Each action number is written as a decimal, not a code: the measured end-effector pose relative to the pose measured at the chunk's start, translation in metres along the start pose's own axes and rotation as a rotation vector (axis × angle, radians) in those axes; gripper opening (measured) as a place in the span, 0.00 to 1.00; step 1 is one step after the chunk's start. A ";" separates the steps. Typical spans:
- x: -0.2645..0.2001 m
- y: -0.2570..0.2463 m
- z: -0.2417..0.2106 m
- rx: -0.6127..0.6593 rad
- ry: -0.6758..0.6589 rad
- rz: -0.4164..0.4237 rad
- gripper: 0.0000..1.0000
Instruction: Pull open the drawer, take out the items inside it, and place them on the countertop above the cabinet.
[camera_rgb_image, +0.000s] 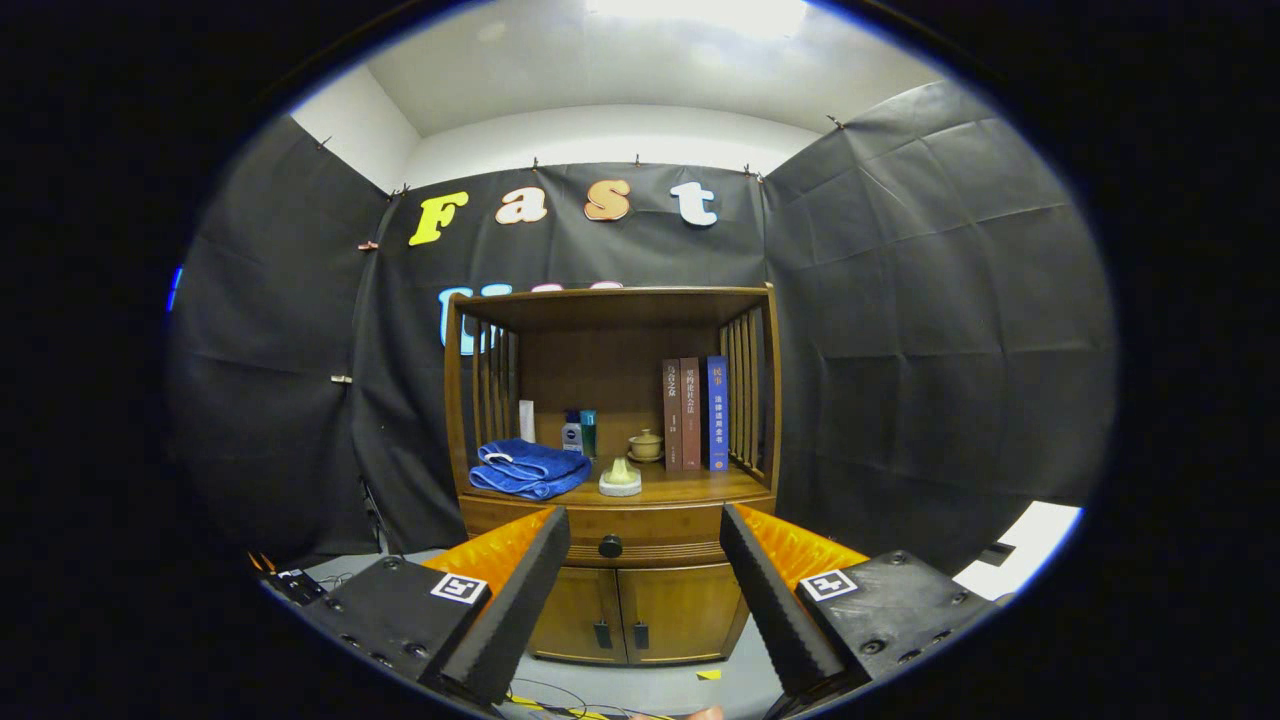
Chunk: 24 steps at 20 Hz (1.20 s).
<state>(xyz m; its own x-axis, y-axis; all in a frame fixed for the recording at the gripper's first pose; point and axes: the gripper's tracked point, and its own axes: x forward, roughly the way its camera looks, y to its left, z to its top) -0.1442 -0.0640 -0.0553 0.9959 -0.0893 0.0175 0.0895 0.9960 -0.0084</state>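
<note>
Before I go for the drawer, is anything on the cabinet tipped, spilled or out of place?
Nothing stands out. The drawer is shut, the books stand upright, and the blue towel lies folded on the countertop. The tool is open, short of the knob.

gripper (645, 560): black ridged foam fingers (520, 600), orange backing, square markers, screwed black blocks.
</note>
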 end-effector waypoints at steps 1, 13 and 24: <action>0.001 0.002 0.000 0.000 0.002 0.003 0.98; 0.004 0.006 0.001 0.001 0.020 0.003 0.98; 0.004 0.006 -0.001 0.032 0.023 0.001 0.98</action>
<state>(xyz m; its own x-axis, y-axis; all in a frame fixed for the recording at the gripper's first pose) -0.1395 -0.0586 -0.0558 0.9961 -0.0878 -0.0057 0.0879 0.9958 0.0240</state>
